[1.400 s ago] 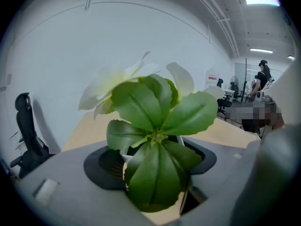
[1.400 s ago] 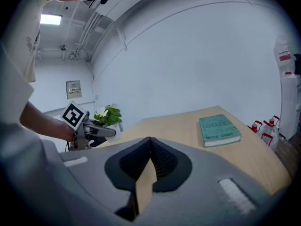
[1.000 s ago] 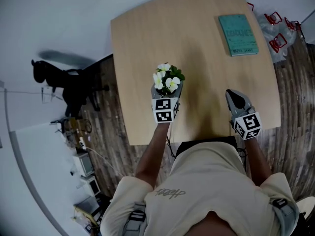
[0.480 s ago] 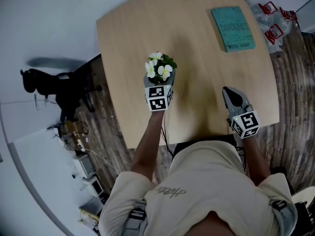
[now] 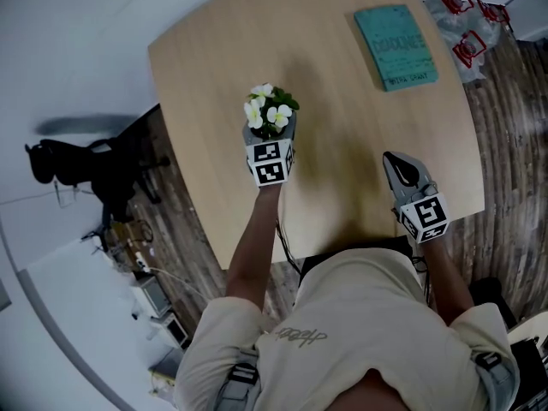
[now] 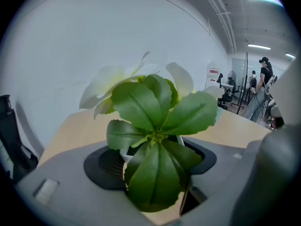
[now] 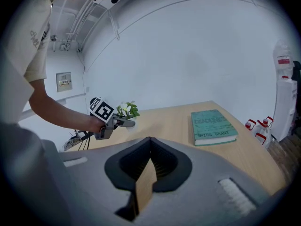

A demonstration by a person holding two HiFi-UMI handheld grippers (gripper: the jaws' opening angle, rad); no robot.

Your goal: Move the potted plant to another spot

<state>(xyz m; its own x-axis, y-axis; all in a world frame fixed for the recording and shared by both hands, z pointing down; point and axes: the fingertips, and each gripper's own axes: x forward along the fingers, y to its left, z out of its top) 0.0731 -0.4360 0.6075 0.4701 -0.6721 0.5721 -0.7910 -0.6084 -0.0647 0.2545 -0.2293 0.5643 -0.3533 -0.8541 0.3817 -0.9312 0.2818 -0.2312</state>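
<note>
Seen from above, a person in a pale T-shirt stands at the lower edge of a light wooden counter with rounded corners. The left hand-held gripper, at centre left of the frame, has its jaws set fairly wide and closed around the pale pot of a small potted plant with white flowers and broad green leaves. In the left gripper view the leaves fill the space between the two grey jaws, and the dark pads sit against either side of the pot. The plant is upright over the left part of the counter, near its left edge; whether the pot's base touches the wood cannot be told. The right hand-held gripper, at lower right, has its jaw tips together with nothing held, only a thin wedge of bare counter showing between them; it hovers above the counter's near edge, well apart from the plant. A teal hardback book lies flat at the upper right of the counter, far from both grippers. Nothing lies on the counter between plant and book. Dark wood-plank floor surrounds the counter, with red-and-clear objects at the upper right corner.
</note>
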